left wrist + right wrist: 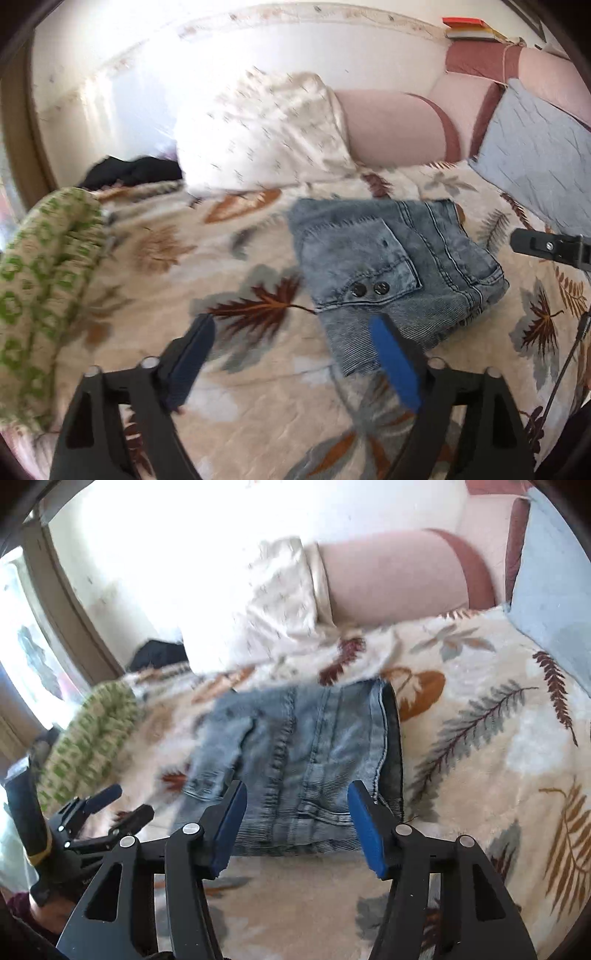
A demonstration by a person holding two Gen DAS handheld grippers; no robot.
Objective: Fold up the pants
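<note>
The light blue denim pants point(391, 266) lie folded into a compact bundle on the leaf-print bedspread point(258, 406), back pocket with two dark buttons facing up. They also show in the right wrist view point(303, 753). My left gripper point(295, 332) is open and empty, just in front of the bundle's near left corner. My right gripper point(295, 797) is open and empty, its blue pads point(365, 827) hovering over the bundle's near edge. The right gripper's tip shows at the right edge of the left wrist view point(546, 245). The left gripper shows low left in the right wrist view point(107, 812).
A white pillow point(266, 136) and a pink bolster point(395, 125) lie behind the pants. A grey-blue pillow point(543, 155) leans at the right. A green-patterned cloth point(40, 295) lies at the left. Dark clothing point(133, 171) sits by the wall.
</note>
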